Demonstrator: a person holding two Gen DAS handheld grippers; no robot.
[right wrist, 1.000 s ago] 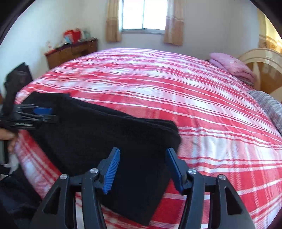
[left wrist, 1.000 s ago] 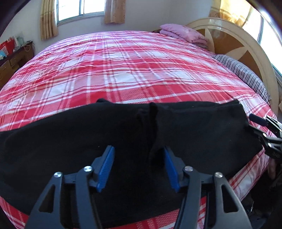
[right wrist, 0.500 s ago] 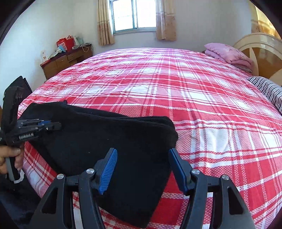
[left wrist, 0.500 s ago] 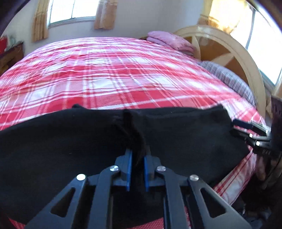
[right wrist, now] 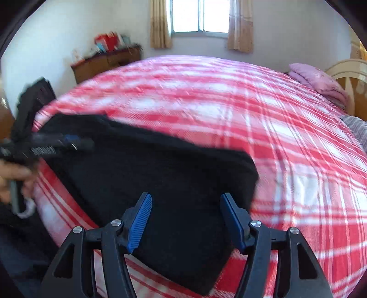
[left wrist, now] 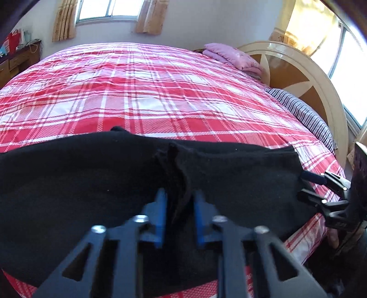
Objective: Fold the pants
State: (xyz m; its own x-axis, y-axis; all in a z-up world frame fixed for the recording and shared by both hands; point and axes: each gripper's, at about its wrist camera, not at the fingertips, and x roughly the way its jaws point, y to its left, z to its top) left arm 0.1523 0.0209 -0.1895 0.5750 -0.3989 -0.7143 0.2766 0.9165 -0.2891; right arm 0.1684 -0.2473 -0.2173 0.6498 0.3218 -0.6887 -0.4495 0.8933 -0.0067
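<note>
Black pants (left wrist: 91, 183) lie flat along the near edge of a red plaid bed (left wrist: 137, 91). My left gripper (left wrist: 179, 201) is shut on a raised pinch of the pants' near edge, the cloth bunched between its blue pads. In the right wrist view the pants (right wrist: 149, 178) end in a squared corner at the right. My right gripper (right wrist: 185, 206) is open just above that end, holding nothing. It also shows at the right edge of the left wrist view (left wrist: 321, 190), beside the pants' end. The left gripper (right wrist: 75, 143) shows at far left in the right wrist view.
A pink folded blanket (left wrist: 231, 57) and a striped pillow (left wrist: 305, 114) lie by the cream headboard (left wrist: 309, 75). A wooden dresser (right wrist: 105, 62) stands by the far wall under a window (right wrist: 198, 16).
My left gripper has closed on the pants' edge and now lifts the pinched cloth slightly. My right gripper has stayed open and shifted a little over the pants' end.
</note>
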